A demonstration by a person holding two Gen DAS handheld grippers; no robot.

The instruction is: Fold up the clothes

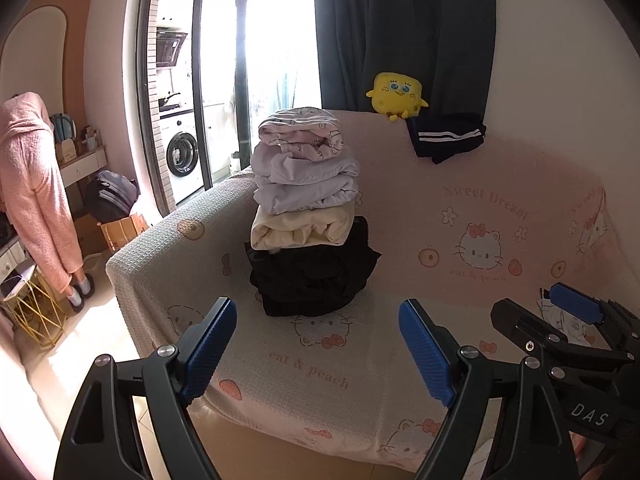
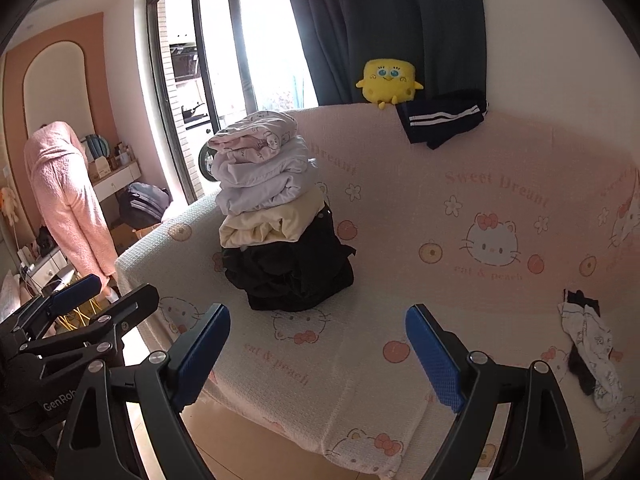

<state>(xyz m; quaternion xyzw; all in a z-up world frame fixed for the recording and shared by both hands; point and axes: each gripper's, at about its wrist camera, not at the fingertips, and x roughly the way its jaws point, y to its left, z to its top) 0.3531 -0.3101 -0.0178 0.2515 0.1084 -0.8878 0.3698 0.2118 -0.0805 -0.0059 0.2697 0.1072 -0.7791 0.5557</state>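
Observation:
A tall stack of folded clothes [image 1: 306,208] stands on the sofa seat: black at the bottom, cream, lilac, pink print on top. It also shows in the right wrist view [image 2: 276,216]. A dark garment with white stripes [image 1: 446,138] hangs over the sofa back [image 2: 440,118]. A small white printed piece with dark cloth [image 2: 592,348] lies on the seat at the right. My left gripper [image 1: 318,344] is open and empty, in front of the stack. My right gripper [image 2: 318,350] is open and empty, beside it.
The sofa [image 1: 400,360] has a pink cartoon-print cover. A yellow plush toy [image 1: 396,95] sits on its back. A person in a pink robe [image 1: 36,192] stands at the left by a desk. A dark bag [image 1: 110,196] sits on boxes.

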